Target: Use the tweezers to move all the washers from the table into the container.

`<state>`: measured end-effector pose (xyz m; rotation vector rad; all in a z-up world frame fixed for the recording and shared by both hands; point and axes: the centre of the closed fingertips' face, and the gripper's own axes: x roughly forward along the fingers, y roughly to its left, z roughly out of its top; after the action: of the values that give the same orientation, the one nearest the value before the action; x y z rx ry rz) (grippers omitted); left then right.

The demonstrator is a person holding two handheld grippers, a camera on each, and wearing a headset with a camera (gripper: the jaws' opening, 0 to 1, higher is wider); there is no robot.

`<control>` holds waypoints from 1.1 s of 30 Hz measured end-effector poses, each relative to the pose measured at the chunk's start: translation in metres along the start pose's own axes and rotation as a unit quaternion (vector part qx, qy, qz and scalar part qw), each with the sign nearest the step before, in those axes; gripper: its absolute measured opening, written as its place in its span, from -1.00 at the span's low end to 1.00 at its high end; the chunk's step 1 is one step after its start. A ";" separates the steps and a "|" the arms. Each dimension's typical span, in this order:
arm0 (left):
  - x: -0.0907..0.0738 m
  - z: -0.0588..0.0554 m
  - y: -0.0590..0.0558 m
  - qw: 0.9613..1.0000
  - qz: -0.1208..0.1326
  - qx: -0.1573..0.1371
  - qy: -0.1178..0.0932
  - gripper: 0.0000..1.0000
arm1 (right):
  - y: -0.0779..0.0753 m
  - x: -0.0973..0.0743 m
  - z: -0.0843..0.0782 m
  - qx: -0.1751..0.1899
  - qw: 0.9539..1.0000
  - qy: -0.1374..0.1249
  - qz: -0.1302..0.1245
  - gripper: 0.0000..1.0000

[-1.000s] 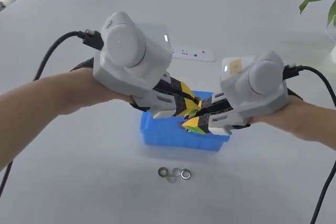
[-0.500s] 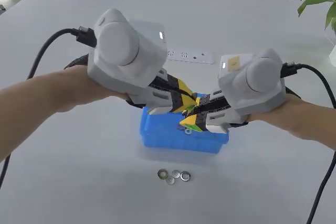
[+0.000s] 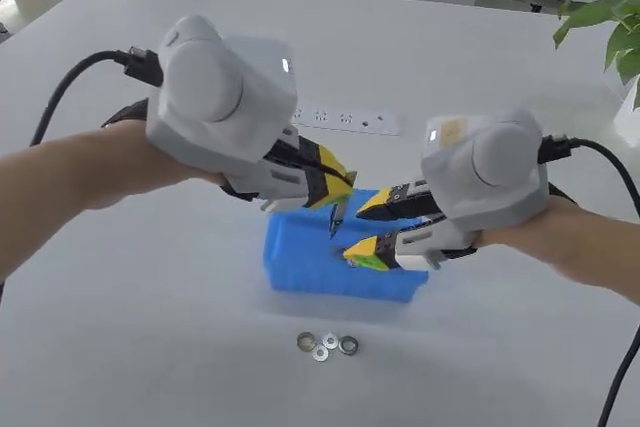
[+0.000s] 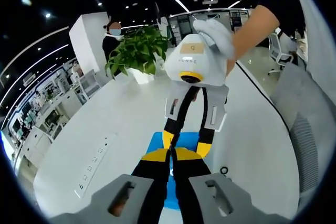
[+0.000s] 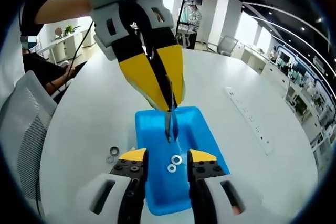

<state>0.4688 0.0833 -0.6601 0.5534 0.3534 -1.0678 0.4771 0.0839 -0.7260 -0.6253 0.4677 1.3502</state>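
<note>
Here, the left gripper [image 3: 338,190] is pinching slim metal tweezers [image 3: 334,219], its jaws pressed together on them, with the tips pointing down over the blue container [image 3: 300,269]. The right gripper [image 3: 366,228] is hovering over the container's other end, jaws spread and holding nothing. Two small silver ring washers [image 5: 177,159] are lying inside the container. Four more washers [image 3: 322,344] are clustering on the table [image 3: 150,347] just in front of it.

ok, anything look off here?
Nothing stands out. The container sits flat with two washers inside; loose washers lie clustered on the table beside it. The tweezers sit straight in the left gripper.
</note>
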 end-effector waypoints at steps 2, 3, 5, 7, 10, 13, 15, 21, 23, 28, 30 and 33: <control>-0.004 0.001 0.000 1.000 0.005 0.005 0.000 -0.89 | -0.005 -0.007 0.003 -0.005 1.000 -0.006 -0.021 -0.35; -0.006 0.002 0.001 1.000 0.007 0.005 -0.001 -0.89 | -0.005 -0.009 0.004 -0.010 1.000 -0.007 -0.025 -0.33; -0.010 0.003 0.001 1.000 0.009 0.005 -0.001 -0.89 | -0.005 -0.015 0.008 -0.005 0.999 -0.016 -0.036 -0.22; -0.013 0.004 0.001 1.000 0.013 0.003 -0.003 -0.89 | -0.002 -0.021 0.011 0.000 0.999 -0.026 -0.044 -0.13; -0.018 0.009 0.000 1.000 0.016 -0.002 -0.011 -0.89 | 0.005 -0.027 0.009 0.009 0.998 -0.029 -0.049 0.00; -0.024 0.011 -0.003 1.000 0.020 -0.005 -0.013 -0.89 | 0.013 -0.034 0.005 0.014 0.998 -0.033 -0.053 0.06; -0.028 0.012 -0.007 1.000 0.019 -0.006 -0.009 -0.89 | 0.018 -0.039 0.001 0.030 0.997 -0.042 -0.057 0.10; -0.041 0.020 -0.029 1.000 0.013 0.005 -0.007 -0.89 | 0.045 -0.049 -0.021 0.055 0.996 -0.055 -0.054 0.24; -0.045 0.017 -0.033 1.000 0.014 0.017 0.004 -0.89 | 0.054 -0.052 -0.028 0.066 0.995 -0.057 -0.050 0.28; -0.049 0.013 -0.045 1.000 0.013 -0.003 -0.001 -0.89 | 0.074 -0.059 -0.038 0.086 0.994 -0.062 -0.037 0.40; -0.051 0.010 -0.048 1.000 0.017 -0.009 0.001 -0.89 | 0.080 -0.064 -0.041 0.091 0.993 -0.062 -0.036 0.47; -0.055 0.009 -0.051 0.999 0.023 -0.033 -0.013 -0.89 | 0.085 -0.073 -0.042 0.101 0.992 -0.071 -0.041 0.49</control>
<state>0.3985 0.0992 -0.6372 0.4858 0.3513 -1.0143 0.3830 0.0102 -0.7227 -0.3755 0.4512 1.2407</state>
